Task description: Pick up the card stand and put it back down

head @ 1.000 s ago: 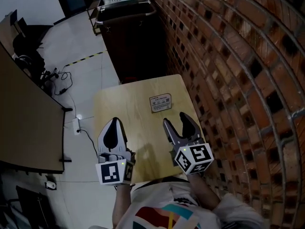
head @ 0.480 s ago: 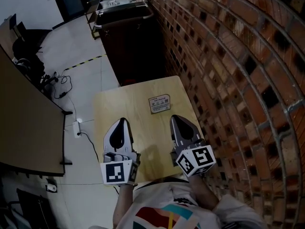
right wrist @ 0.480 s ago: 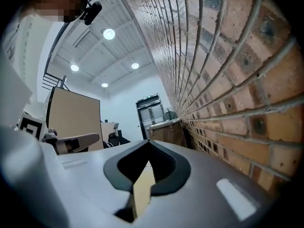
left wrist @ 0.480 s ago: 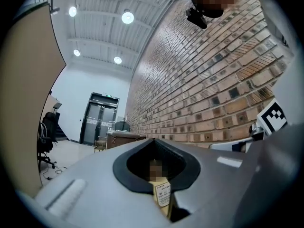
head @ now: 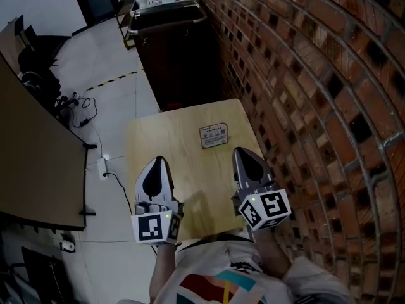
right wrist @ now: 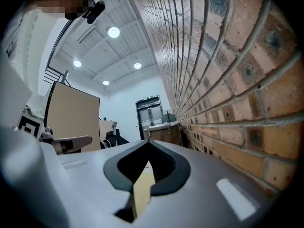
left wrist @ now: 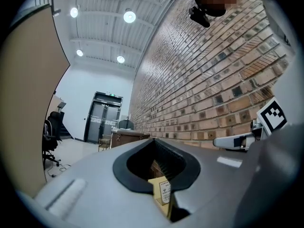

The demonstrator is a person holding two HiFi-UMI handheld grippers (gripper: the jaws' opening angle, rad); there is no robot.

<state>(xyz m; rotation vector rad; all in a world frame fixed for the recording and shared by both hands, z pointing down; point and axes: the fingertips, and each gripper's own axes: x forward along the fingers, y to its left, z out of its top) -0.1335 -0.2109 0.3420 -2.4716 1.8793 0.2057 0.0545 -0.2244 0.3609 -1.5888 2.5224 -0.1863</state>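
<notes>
The card stand point(head: 213, 135) is a small printed sign standing on the far right part of the wooden table point(head: 164, 138). My left gripper point(head: 158, 161) rests over the near left of the table, shut and holding nothing. My right gripper point(head: 242, 151) is at the near right, just short of the stand and apart from it, also shut and holding nothing. In the left gripper view the card stand point(left wrist: 164, 192) shows through the hole behind the closed jaws, and the right gripper point(left wrist: 236, 141) lies off to the side. The right gripper view shows only a sliver of table wood point(right wrist: 142, 189).
A brick wall point(head: 304, 106) runs close along the table's right edge. A dark cabinet point(head: 171, 49) stands beyond the far edge. To the left are a brown partition point(head: 31, 163), floor cables point(head: 79, 106) and a power strip point(head: 103, 166).
My right gripper's jaws went from open to shut and it drifted slightly right. The left gripper stayed shut and barely moved. The card stand has not moved.
</notes>
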